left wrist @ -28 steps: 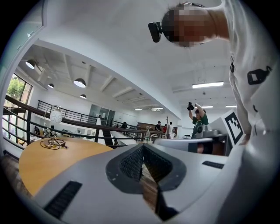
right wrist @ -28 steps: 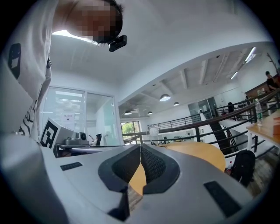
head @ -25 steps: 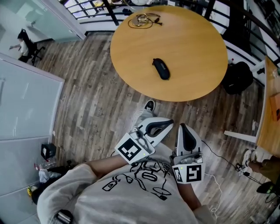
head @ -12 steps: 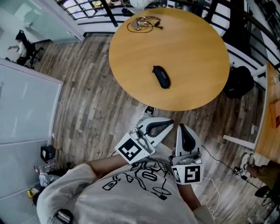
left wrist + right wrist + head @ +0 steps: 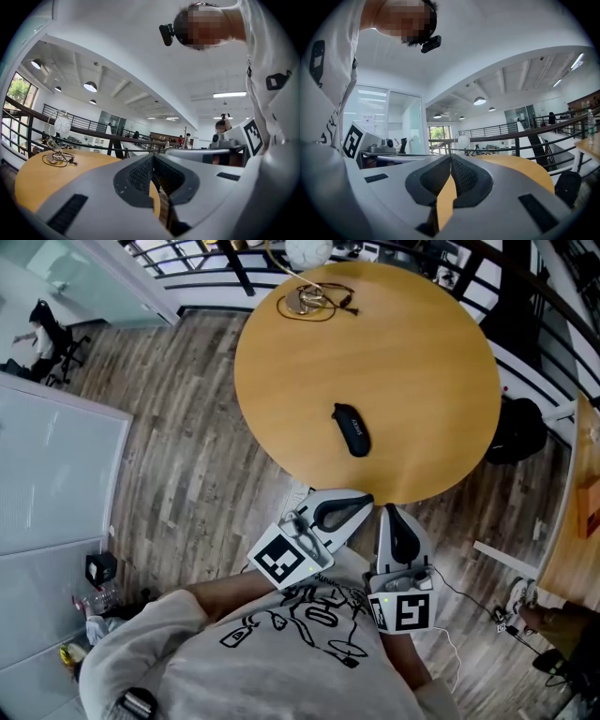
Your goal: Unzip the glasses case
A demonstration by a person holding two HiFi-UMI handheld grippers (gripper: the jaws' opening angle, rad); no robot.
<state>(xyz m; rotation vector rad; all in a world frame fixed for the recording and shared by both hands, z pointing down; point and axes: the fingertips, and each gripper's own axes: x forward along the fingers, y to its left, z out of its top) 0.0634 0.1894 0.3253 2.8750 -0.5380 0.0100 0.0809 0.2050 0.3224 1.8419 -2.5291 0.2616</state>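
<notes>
The left gripper is being held with its two jaws pressed together, and nothing is sitting between them. The right gripper is looking the same: jaws together, pinching nothing. In the head view the person is holding the left gripper and the right gripper side by side, close to the chest, both pointing toward the near edge of the round wooden counter.

Only the head view is showing the glasses case. It is lying flat on the counter, dark and long, closer to the person's side than to the far side, and well apart from both grippers. Neither gripper view is showing it.

A coiled cable is lying at the far edge of the counter. The left gripper view is showing that cable too, but the right gripper view is not. The right gripper view is showing the counter and a black bag beside it; that black bag is sitting on the floor.

The case is carrying a tiny pale mark, too small to read. The person's shirt is showing black drawings, with no words I can read.
</notes>
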